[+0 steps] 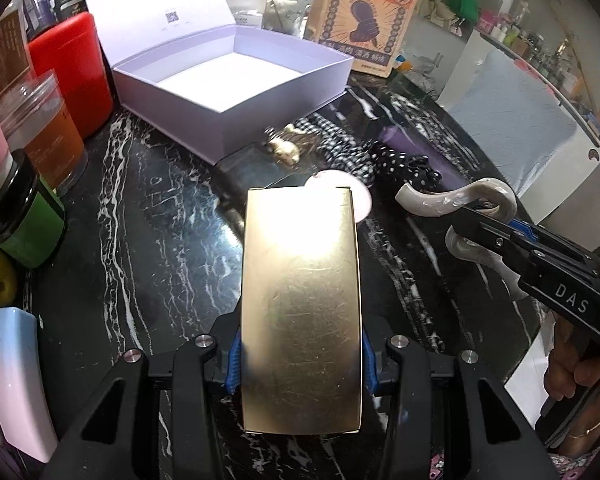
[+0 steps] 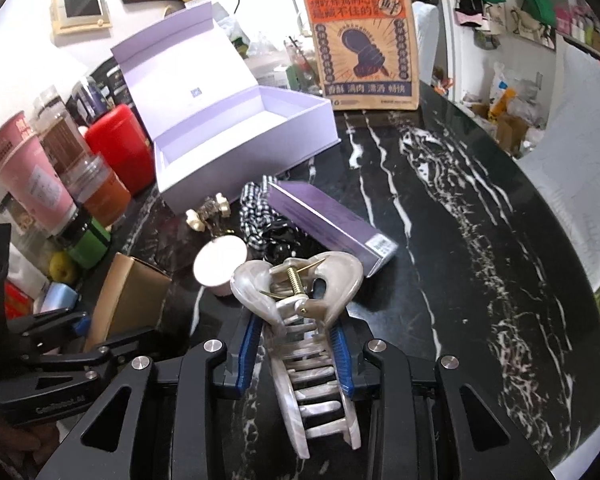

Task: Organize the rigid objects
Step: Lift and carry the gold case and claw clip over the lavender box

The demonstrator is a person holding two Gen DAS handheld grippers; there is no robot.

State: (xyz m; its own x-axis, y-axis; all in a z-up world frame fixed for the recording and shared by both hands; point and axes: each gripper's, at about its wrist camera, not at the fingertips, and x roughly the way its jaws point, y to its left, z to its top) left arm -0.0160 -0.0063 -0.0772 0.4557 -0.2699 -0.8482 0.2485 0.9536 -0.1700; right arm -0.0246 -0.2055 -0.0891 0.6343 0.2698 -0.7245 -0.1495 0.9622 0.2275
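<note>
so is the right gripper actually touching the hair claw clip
Touching. The right wrist view shows the right gripper with both blue pads pressed against the sides of the hair claw clip.

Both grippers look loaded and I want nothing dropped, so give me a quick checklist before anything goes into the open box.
1. Left gripper clamped on the gold box: ok.
2. Right gripper clamped on the hair claw: ok.
3. White box lid up: ok.
4. White box floor bare where it shows: ok; near corner hidden, cannot tell.
5. Way to the white box free: not ok, pink cap, fabric bow and purple carton lie in between.
6. Grippers apart: ok.
</note>
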